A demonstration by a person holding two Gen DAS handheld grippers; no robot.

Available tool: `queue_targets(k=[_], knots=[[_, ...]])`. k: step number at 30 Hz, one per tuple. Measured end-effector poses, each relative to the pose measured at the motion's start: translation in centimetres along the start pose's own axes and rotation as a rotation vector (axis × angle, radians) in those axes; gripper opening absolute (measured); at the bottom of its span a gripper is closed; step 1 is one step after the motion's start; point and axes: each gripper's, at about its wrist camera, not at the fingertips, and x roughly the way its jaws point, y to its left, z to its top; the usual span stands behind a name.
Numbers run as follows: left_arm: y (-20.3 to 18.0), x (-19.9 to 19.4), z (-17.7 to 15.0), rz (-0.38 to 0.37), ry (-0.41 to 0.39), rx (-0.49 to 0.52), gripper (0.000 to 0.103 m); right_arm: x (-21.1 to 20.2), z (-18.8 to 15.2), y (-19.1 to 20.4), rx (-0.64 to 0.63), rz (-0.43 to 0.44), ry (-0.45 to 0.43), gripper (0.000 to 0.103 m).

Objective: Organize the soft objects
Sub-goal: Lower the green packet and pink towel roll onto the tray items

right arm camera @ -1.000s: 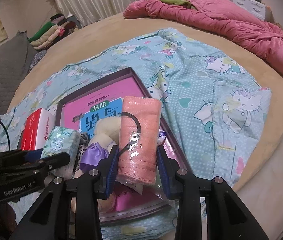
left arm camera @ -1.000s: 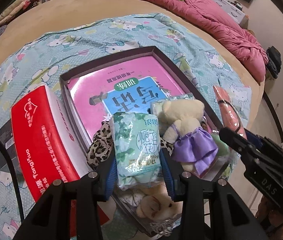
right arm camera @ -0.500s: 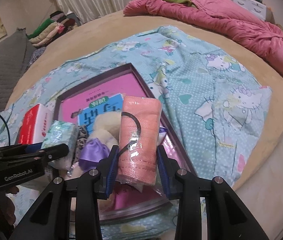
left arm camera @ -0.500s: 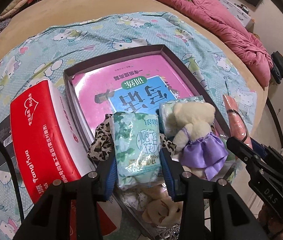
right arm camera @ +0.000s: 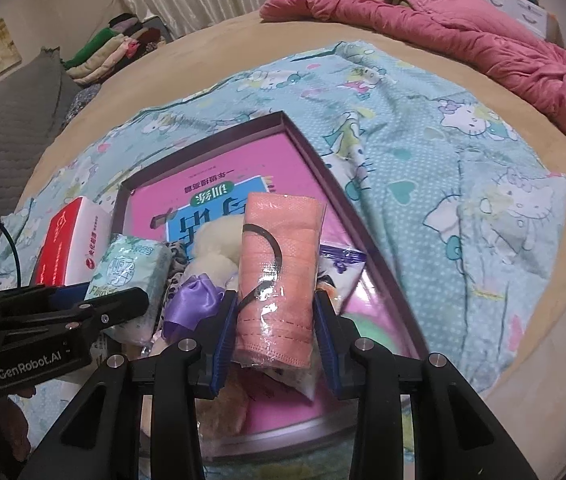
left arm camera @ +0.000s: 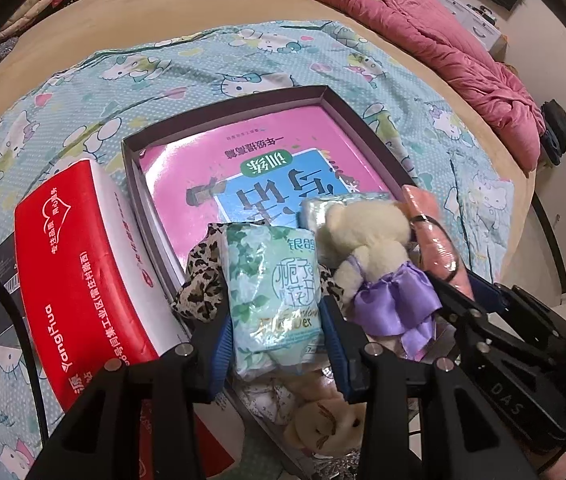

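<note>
Left jaws clamped on tissue pack (left arm camera: 279, 296), right on pink roll (right arm camera: 279, 280), teddy (left arm camera: 371, 256) crowded between.

The tissue pack (left arm camera: 275, 296) and the pink towel roll (right arm camera: 279, 276) wear glossy, crinkled plastic film. The teddy bear (left arm camera: 367, 240) is fuzzy plush in a shiny satin dress; the bedsheet (right arm camera: 463, 184) is matt printed cloth.

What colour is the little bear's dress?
Shiny purple dress on the cream bear, clearest in the left wrist view.

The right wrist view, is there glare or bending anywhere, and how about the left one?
Right wrist view: glare streaks on the plastic wrap of the pink towel, and the tray edges bow from the fisheye. Left wrist view: sheen on the tissue pack, dark corners, bed curved.
</note>
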Motion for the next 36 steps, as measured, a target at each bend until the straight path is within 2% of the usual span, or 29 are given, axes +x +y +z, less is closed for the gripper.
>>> queue_targets(k=[13,21,24,31,34,36], knots=[[0.2,-0.2,-0.2,-0.021,0.001,-0.011,0.042,0.3,-0.3,-0.7,0.029,-0.004,-0.013,0.044],[0.2,-0.3,-0.2,-0.04,0.008,-0.015,0.043,-0.4,-0.2,-1.1,0.047,0.0,-0.023,0.058],[0.2,-0.4,-0.1,-0.067,0.008,-0.022,0.044,-1.1,-0.3,-1.4,0.065,0.005,-0.032,0.06],[0.0,-0.8,-0.1,-0.087,0.012,-0.035,0.055,-2.7,-0.3,-1.9,0.081,0.0,-0.056,0.061],[-0.1,-1.1,-0.2,-0.089,0.009,-0.037,0.059,-3.1,-0.2,-1.9,0.081,-0.007,-0.061,0.071],[-0.2,-1.6,-0.3,-0.079,-0.002,-0.028,0.061,-3.4,-0.2,-1.8,0.079,-0.009,-0.066,0.073]])
